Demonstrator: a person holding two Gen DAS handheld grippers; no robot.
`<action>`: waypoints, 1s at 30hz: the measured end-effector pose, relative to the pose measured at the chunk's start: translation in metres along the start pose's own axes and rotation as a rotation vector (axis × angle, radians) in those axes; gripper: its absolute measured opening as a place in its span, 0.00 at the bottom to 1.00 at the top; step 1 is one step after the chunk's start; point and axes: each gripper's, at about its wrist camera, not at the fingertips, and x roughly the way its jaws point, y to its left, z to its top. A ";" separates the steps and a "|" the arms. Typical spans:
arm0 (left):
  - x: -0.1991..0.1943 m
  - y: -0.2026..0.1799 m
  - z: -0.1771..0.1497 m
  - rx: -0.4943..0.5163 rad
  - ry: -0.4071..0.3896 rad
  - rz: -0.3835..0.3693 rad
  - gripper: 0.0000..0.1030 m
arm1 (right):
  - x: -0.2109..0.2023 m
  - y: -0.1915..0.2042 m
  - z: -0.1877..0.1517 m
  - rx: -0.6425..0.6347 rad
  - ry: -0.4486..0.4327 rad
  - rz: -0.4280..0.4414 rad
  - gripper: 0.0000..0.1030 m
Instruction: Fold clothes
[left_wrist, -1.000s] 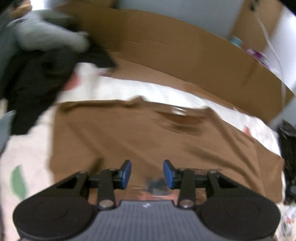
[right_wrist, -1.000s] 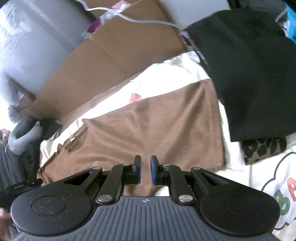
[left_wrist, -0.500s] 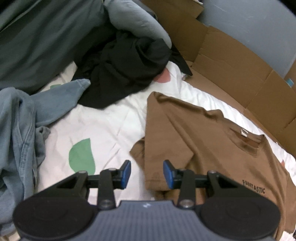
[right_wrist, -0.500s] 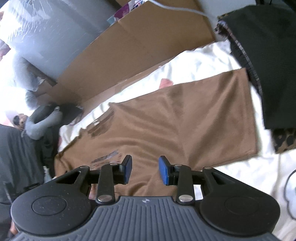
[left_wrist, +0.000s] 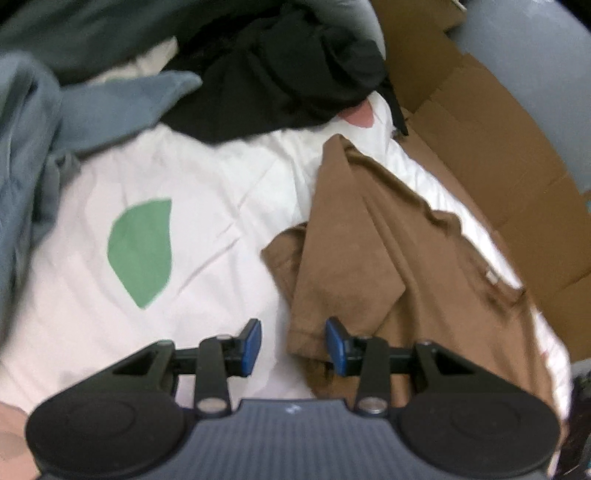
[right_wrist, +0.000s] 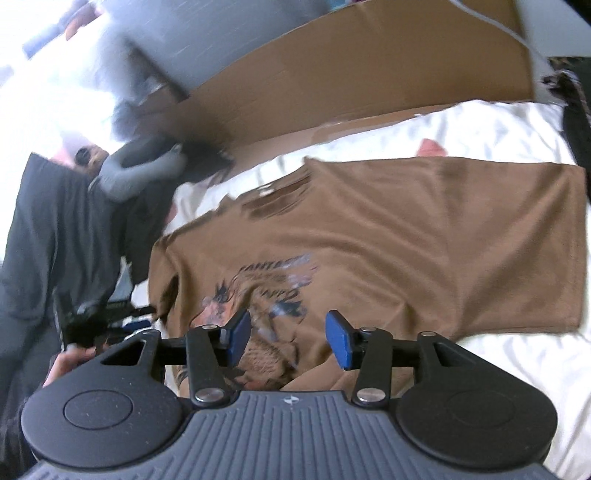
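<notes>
Bare white sheet (left_wrist: 207, 206) lies free left of the brown T-shirt (left_wrist: 369, 258), hemmed by blue denim (left_wrist: 33, 158) at left, a black garment heap (left_wrist: 280, 74) beyond, and a cardboard wall (right_wrist: 369, 66) along the far side.

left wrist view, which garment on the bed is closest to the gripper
The brown t-shirt: its folded sleeve edge sits right at the left gripper. The black garment and blue-grey garment lie bunched farther back.
</notes>
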 end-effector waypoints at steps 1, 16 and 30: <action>0.000 0.003 -0.001 -0.032 -0.002 -0.025 0.40 | 0.001 0.002 -0.001 -0.003 0.007 0.006 0.51; -0.014 0.025 -0.013 -0.237 -0.066 -0.260 0.30 | 0.011 -0.004 -0.009 0.036 0.043 -0.020 0.51; -0.020 0.027 -0.007 -0.229 -0.145 -0.274 0.05 | 0.012 -0.002 -0.012 0.024 0.048 -0.036 0.51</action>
